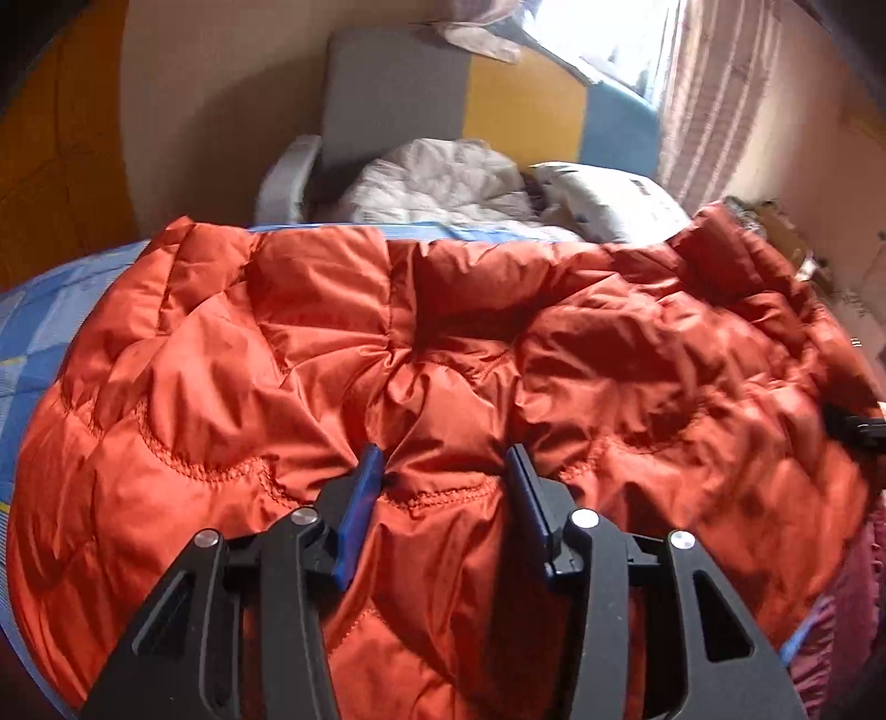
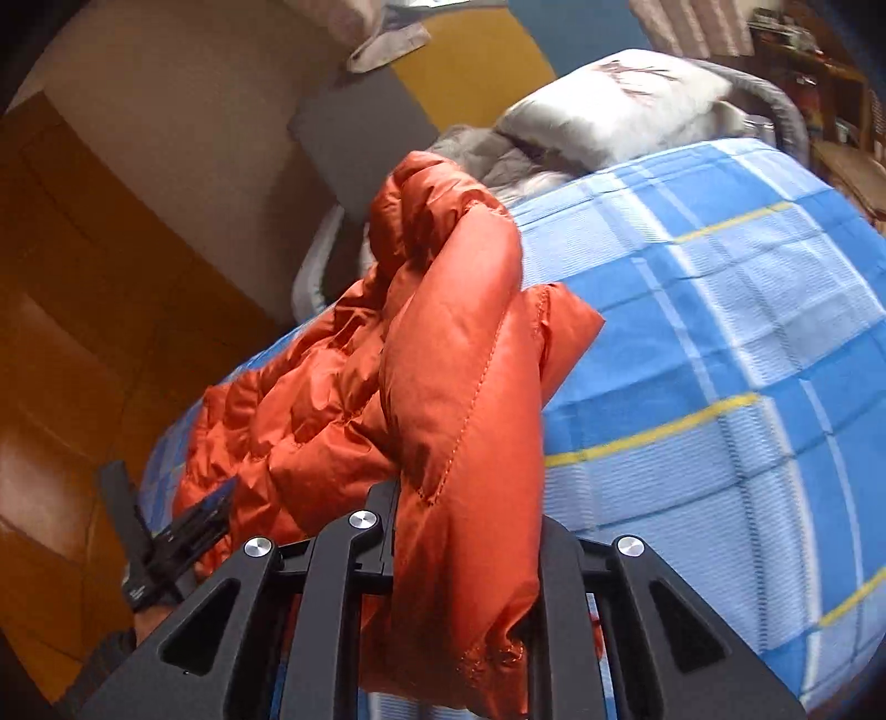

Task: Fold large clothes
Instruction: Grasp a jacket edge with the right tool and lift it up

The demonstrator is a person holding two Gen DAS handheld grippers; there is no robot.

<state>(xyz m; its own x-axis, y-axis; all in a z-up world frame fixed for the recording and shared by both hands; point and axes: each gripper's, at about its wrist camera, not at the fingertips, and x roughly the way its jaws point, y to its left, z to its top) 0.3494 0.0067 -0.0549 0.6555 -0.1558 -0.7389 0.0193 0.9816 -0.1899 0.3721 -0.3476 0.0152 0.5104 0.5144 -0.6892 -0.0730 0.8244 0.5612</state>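
The orange jacket (image 1: 443,343) lies spread across the bed (image 2: 720,343). The left gripper (image 1: 443,471) has its jaws pressed into a bunched pucker of fabric, grasping it. The right gripper (image 2: 468,531) has its jaws clenched on a lifted edge. The fold seems mid-carry; next, the raised part should be laid flat over the body.

Daylight pours in from the window (image 1: 614,39), which is totally blown out to white. The orange puffer jacket (image 1: 443,360) picks up shiny highlights and deep shadows in its quilting. Both fisheye views bend hard and go black at the corners. The jacket's right edge is smeared, probably motion blur, and the blue plaid bedsheet (image 2: 720,387) looks soft too.
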